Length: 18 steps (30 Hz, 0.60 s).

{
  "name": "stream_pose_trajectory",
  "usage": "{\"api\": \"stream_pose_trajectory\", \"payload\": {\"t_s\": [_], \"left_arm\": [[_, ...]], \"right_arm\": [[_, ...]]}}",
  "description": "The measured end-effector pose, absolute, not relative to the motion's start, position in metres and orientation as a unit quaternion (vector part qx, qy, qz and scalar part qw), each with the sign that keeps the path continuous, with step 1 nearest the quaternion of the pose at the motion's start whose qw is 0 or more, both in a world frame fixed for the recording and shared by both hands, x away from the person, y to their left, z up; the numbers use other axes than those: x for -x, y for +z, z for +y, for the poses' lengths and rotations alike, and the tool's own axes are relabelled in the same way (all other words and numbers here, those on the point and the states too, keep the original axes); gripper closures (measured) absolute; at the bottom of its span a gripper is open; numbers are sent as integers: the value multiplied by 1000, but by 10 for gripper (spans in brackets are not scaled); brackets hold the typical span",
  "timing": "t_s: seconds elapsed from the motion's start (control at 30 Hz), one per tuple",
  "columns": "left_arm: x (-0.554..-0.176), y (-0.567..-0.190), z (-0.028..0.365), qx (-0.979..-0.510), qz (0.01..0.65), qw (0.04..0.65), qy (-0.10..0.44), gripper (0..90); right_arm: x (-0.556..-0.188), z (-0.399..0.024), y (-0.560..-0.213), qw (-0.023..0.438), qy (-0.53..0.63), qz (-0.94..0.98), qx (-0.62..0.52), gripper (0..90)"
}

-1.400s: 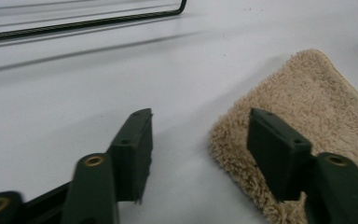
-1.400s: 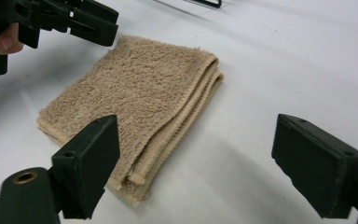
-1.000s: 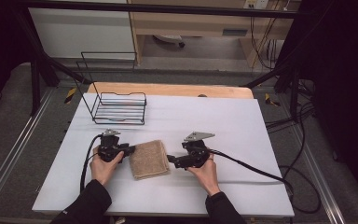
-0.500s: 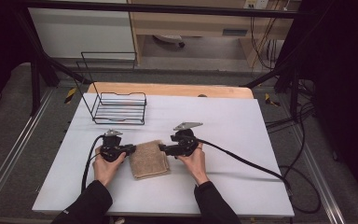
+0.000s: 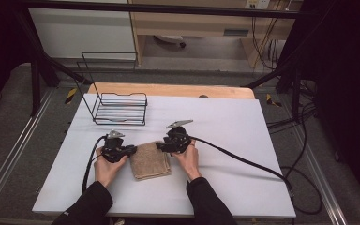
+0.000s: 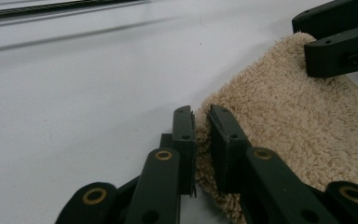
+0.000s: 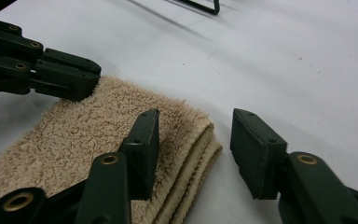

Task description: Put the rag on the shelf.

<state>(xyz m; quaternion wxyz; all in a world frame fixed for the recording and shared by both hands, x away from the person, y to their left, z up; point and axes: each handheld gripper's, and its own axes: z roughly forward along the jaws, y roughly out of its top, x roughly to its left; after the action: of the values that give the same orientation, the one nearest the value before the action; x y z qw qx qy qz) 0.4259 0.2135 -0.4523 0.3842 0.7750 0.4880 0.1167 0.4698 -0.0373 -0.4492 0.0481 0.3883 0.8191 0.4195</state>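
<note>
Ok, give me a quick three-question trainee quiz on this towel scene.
1. True or false: the left gripper is shut on the towel edge.
2. What stands at the table's far left? A) wire basket B) mug C) box
3. How do the right gripper's jaws stand at the towel?

Key: 1 true. 2 A, the wire basket. 3 Open, straddling the folded corner; they have just been closing.

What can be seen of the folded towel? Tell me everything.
The towel is beige terry cloth, fluffy, folded into a thick rectangular pad of several layers, lying flat on the white table near the person's side. The left tongs are shut on a corner of it. The right tongs straddle the opposite corner, one jaw resting on top, the other off the edge; they have just been closing.
</note>
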Motion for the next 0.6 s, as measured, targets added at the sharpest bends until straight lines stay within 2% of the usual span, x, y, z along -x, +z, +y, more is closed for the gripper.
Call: {"api": "stream_pose_trajectory", "payload": {"t_s": [0.17,0.43,0.6], "left_arm": [[-426,-452,214,-776,486,384,116,799],[-427,-453,215,-775,484,391,110,825],[-427,-452,216,-773,485,394,108,845]], "right_arm": [[-471,-34,-454,41,416,822,-386,590],[-472,-31,-455,14,415,821,-393,785],[-473,-32,-452,7,417,819,-395,823]]}}
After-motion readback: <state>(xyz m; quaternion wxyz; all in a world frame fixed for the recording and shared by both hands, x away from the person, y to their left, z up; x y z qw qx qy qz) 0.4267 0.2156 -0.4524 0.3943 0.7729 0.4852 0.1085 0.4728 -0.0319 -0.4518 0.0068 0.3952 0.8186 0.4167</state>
